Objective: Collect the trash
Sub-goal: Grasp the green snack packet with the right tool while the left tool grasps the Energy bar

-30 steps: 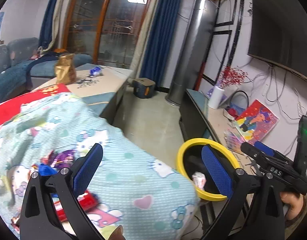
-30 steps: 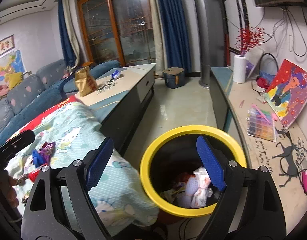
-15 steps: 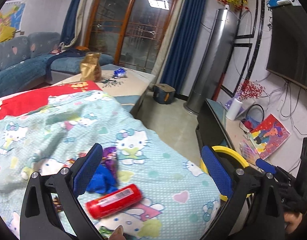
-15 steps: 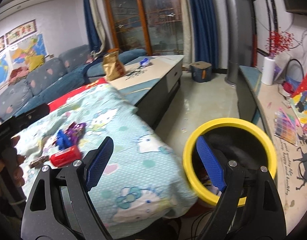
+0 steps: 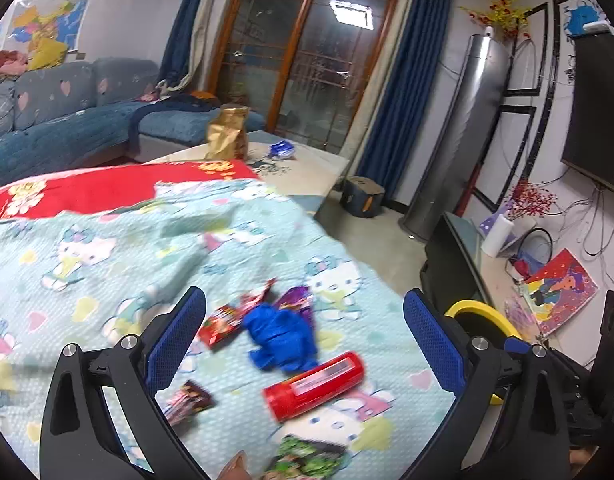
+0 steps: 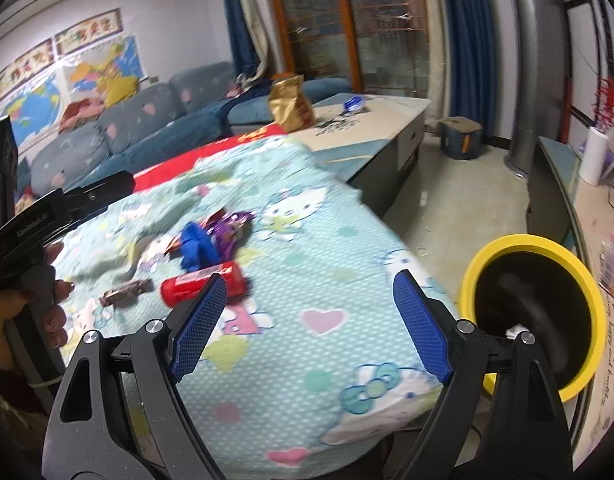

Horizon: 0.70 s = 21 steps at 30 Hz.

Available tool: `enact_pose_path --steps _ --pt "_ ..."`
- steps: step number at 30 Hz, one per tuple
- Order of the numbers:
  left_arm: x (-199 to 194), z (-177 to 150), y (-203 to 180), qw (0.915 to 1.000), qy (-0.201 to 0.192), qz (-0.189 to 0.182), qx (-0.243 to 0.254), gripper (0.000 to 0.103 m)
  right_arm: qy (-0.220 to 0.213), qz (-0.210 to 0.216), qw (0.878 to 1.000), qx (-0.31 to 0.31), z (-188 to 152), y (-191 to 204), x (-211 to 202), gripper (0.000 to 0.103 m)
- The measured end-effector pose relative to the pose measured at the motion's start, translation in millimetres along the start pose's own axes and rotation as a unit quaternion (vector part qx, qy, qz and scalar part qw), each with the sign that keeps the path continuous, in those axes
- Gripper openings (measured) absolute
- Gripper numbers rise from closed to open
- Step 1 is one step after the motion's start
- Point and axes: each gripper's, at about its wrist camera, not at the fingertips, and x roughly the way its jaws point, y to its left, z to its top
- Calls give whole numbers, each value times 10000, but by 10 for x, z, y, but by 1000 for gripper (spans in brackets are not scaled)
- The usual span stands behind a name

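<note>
On the pale-blue cartoon-cat patterned cloth point(image 5: 107, 264) covering my worktop: one red cylindrical tube with a printed label point(image 5: 314, 385) lying on its side, one crumpled blue glove point(image 5: 281, 335) just beyond it, purple point(image 5: 297, 300) and red point(image 5: 227, 320) foil wrappers touching the glove, a dark wrapper point(image 5: 189, 398) and a green packet point(image 5: 307, 462) nearer me. My left tool point(image 5: 305, 344) and my right tool point(image 6: 311, 322) both stand wide apart above the cloth, gripping nothing. The yellow-rimmed black round bin point(image 6: 535, 312) stands off the cloth's right edge.
</note>
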Motion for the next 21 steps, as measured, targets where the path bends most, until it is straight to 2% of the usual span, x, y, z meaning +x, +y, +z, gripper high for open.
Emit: enact_pose_path --steps 4,13,21 --pt "-34 -88 223 9996 113 173 -210 96 128 178 9995 -207 -25 198 90 77" --pt "-112 -278 621 9977 324 493 -335 96 253 453 9975 -485 2 513 280 77" --pt "-135 -479 784 9961 633 565 -225 94 593 753 9938 -565 -89 727 435 77"
